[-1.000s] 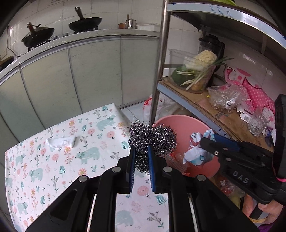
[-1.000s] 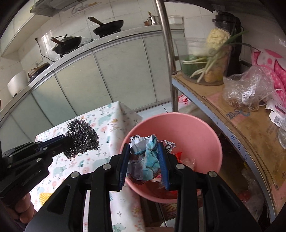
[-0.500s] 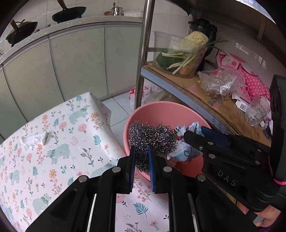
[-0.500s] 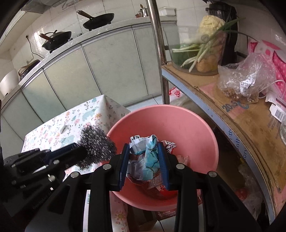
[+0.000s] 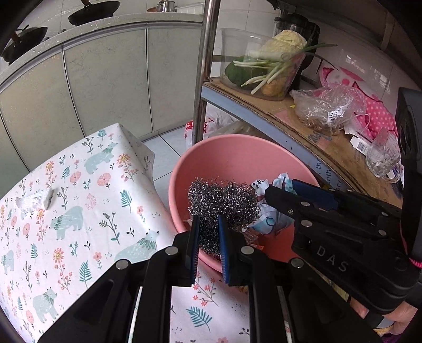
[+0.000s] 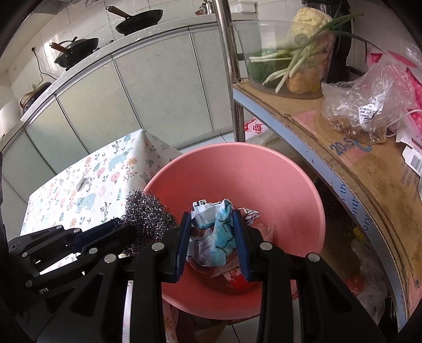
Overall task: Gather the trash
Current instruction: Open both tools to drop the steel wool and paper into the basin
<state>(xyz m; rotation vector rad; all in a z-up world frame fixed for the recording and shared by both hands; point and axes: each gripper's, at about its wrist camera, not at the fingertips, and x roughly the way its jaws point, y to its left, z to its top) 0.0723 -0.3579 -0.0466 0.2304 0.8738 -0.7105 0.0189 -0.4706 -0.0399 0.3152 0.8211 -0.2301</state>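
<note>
Woks, vegetables, perhaps a blender.

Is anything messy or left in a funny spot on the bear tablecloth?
Yes: a small white crumpled scrap lies alone on the tablecloth, away from the pink bowl where the rubbish goes. Nothing looks spilled.

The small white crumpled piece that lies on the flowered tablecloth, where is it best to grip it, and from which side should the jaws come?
Probably from straight above, jaws closing across the short width of the white crumpled scrap near its middle. It lies low and elongated on the tablecloth, with nothing beside it, so a side approach would likely only push it along. Both the left gripper and right gripper are full now.
</note>
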